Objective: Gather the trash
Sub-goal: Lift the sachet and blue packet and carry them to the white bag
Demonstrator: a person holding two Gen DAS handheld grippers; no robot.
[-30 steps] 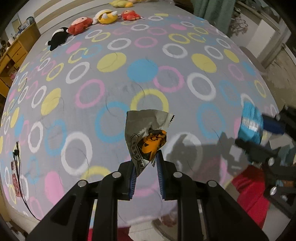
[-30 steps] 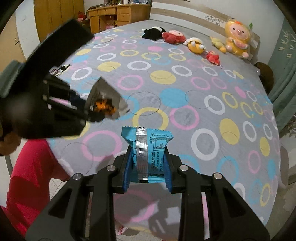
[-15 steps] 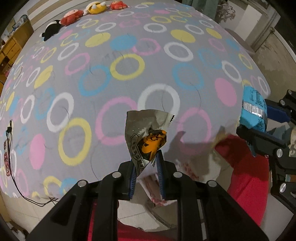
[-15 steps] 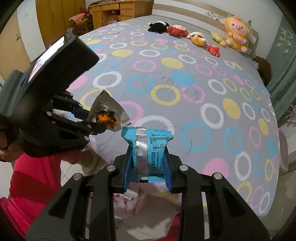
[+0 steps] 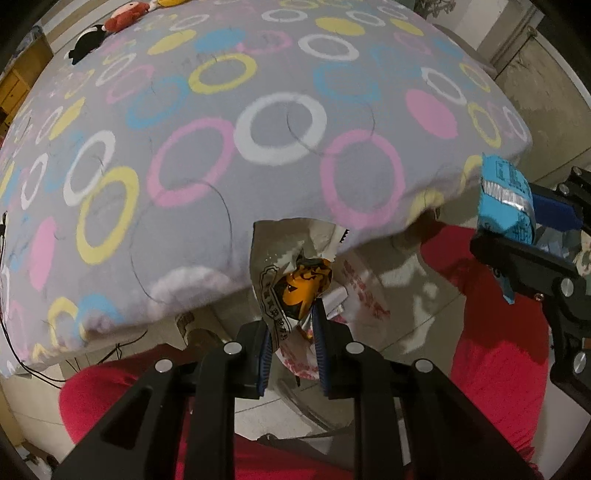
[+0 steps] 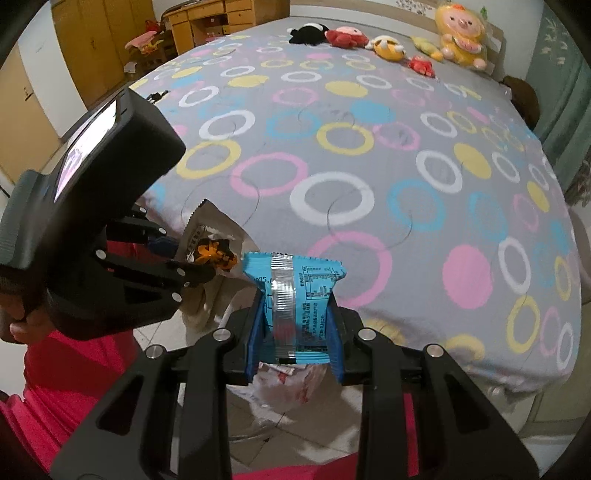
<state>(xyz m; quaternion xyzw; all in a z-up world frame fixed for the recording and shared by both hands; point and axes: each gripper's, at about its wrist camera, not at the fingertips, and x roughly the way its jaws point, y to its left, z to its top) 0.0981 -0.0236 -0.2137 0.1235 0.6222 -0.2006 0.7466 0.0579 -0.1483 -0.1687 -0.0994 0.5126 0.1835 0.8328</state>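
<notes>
Left wrist view: my left claw (image 5: 291,343) is clamped on a crumpled grey and orange wrapper (image 5: 291,273), which sticks up between the blue pads, just off the near edge of the bed (image 5: 184,166). Below it, on the tiled floor, sits a white plastic bag (image 5: 364,291) with red print. My red trousers (image 5: 495,325) show on both sides of it. At the right edge my right claw (image 5: 524,218) comes in, gripping a blue packet (image 5: 504,199) near the bed's near right corner. Plush toys (image 5: 110,29) lie at the far edge.

Right wrist view: my right claw (image 6: 295,332) is closed on the blue packet (image 6: 295,291), pads pressing both its sides, the silver seam facing the camera. It hangs just past the bed's (image 6: 369,166) near edge, above the white bag (image 6: 284,384) on the floor. To the left, my left claw (image 6: 199,262) pinches the grey and orange wrapper (image 6: 210,243), beside the packet but not touching it. Plush toys (image 6: 388,44) line the far edge of the bed.
</notes>
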